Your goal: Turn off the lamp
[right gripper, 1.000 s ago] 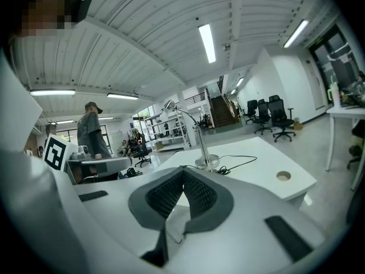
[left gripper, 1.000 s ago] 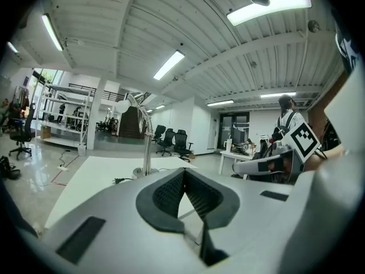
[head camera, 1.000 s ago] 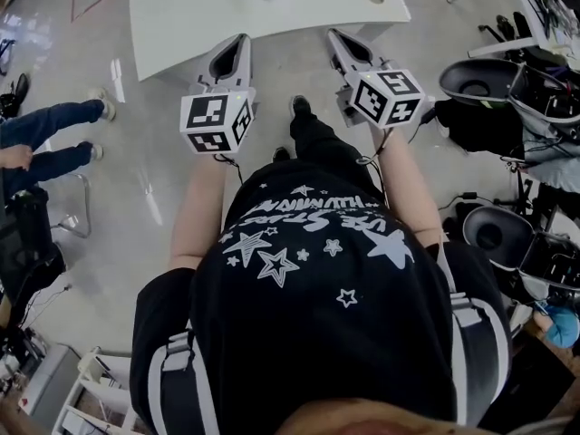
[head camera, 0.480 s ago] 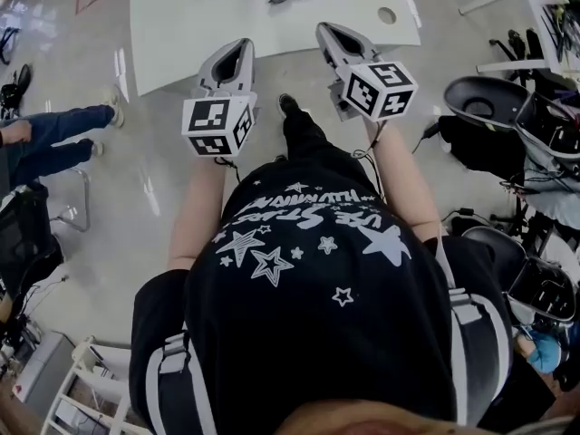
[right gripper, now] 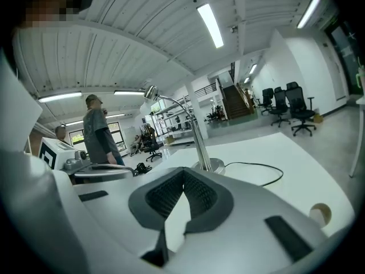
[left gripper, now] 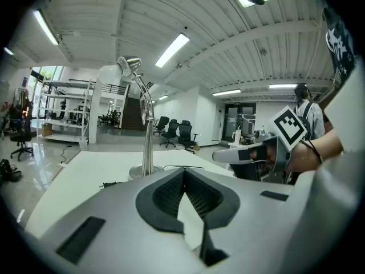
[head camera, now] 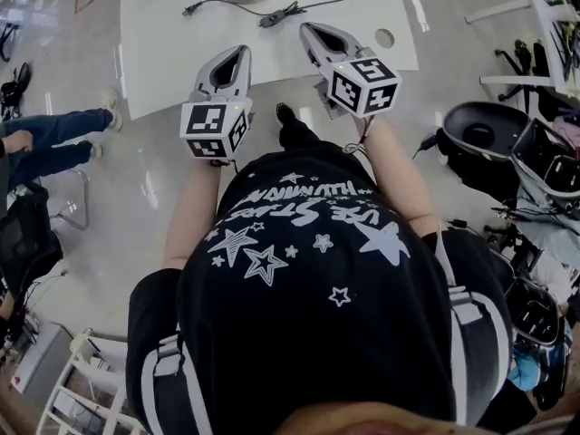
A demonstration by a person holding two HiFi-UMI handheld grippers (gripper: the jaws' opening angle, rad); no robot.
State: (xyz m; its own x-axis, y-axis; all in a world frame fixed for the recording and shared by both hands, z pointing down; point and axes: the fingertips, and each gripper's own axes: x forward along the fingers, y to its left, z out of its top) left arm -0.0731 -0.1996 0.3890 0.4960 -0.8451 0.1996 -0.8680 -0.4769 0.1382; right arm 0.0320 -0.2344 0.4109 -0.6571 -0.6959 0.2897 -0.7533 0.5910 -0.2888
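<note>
A white counter (head camera: 163,53) carries the lamp (left gripper: 147,144), with its black cord (head camera: 281,12) lying across the top between the lamp's base and both grippers. A person (head camera: 54,139) stands off to the left and a black chair (head camera: 480,134) sits to the right. The left gripper (head camera: 237,53) and right gripper (head camera: 308,31) hang over the near edge, side by side, jaws closed and empty. The lamp is ahead, well apart from them. Its stem stands upright and the neck arches left to a bright head.

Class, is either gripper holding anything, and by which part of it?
Nothing is held: the left gripper and right gripper are both shut and empty, short of the lamp.
</note>
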